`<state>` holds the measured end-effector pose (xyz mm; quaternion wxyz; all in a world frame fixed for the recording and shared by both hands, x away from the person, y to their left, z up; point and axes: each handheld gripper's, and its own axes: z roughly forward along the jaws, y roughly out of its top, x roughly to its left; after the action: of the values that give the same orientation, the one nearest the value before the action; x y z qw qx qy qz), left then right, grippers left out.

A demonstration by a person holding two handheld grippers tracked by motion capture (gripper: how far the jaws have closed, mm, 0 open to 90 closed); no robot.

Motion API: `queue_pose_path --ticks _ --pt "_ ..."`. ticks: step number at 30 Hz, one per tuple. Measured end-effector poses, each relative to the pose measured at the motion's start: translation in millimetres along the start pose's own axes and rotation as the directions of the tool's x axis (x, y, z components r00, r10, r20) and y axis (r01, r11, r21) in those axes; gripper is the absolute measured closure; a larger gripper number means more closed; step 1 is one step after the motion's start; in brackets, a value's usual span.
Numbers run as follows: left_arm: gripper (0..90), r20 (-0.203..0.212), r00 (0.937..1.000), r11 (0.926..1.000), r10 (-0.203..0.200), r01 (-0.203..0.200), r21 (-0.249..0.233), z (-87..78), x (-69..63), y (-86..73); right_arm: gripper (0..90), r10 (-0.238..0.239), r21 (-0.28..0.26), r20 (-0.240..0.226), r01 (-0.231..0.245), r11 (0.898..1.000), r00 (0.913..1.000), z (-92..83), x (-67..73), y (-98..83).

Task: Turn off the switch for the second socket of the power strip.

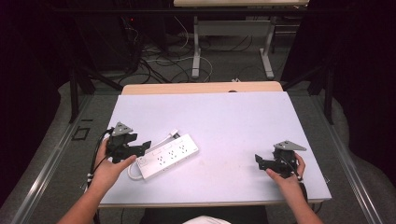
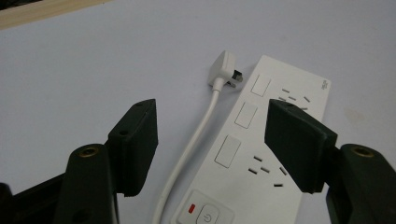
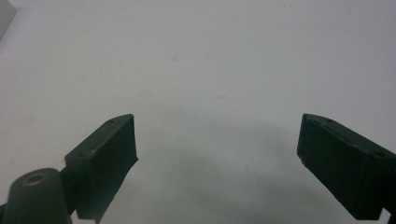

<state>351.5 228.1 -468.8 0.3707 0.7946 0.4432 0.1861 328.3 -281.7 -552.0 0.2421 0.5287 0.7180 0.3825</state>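
Left gripper point(image 2: 210, 149) above white power strip point(image 2: 261, 154), logo unreadable

High view looks forward and down over the whole table point(image 1: 224, 116) — each gripper view rides low, close to it, sharing its pale top

Table light: the table point(image 1: 219, 116) is evenly lit from above; the room around it is near black.
Shadows: a soft, broad shadow lies on the table under the right gripper point(image 3: 217, 154).
Focus: jaws close to the lens are soft; the strip point(image 2: 261, 154) is sharp.
Glare: none on the strip.
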Motion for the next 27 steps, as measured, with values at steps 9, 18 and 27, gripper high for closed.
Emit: queue_pose_path --ticks 9,18,27 --pt "40.7 0.017 0.9998 0.9997 0.007 -0.007 0.021 0.8 -0.3 11.0 11.2 -0.024 -0.006 -0.012 0.024 1.0 0.9996 -0.1 2.5 -0.1" --pt "47.4 0.028 0.9996 0.9989 0.004 -0.006 0.047 6.7 -2.4 19.7 2.2 -0.035 0.006 -0.049 0.035 0.999 0.9982 0.6 4.1 0.4" --pt "53.5 0.046 0.9988 0.9968 0.018 -0.022 0.077 14.8 -6.7 29.5 0.0 -0.042 0.017 -0.063 0.043 0.999 0.9971 1.8 5.3 0.8"
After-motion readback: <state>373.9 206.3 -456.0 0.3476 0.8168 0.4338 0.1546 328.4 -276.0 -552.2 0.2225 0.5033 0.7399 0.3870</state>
